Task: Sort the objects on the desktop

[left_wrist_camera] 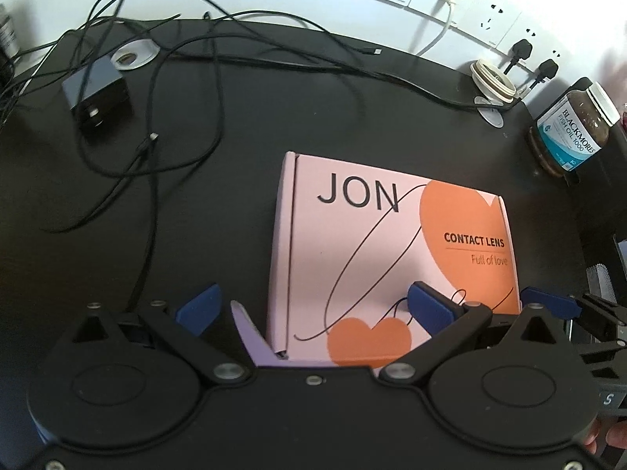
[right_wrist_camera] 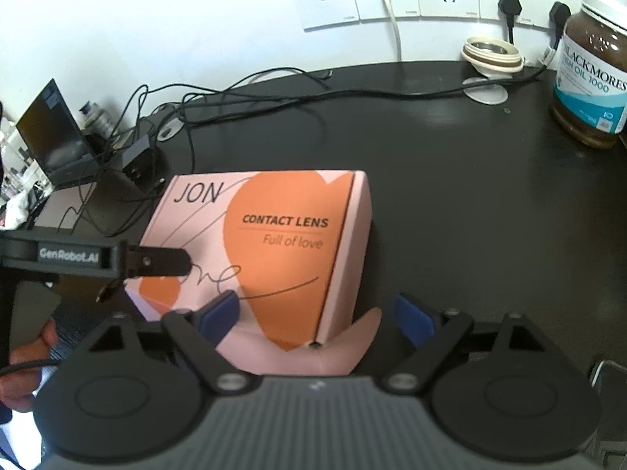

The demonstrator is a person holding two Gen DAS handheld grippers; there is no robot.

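A pink and orange contact lens box lay flat in the middle of the black surface. Both grippers were right at its near edge. The left hand-held gripper had its blue pads far apart, one on each side of the box's left corner, and held nothing. The right hand-held gripper was wide open too, around the box's right corner, with no pad pressing on it. The box flaps stuck out at the front.

The tidying looked like it had hardly begun. A messy tangle of black cables was spread over the back. A charger block sat among them. A brown fish oil bottle stood far off by the wall. The box was not picked up yet
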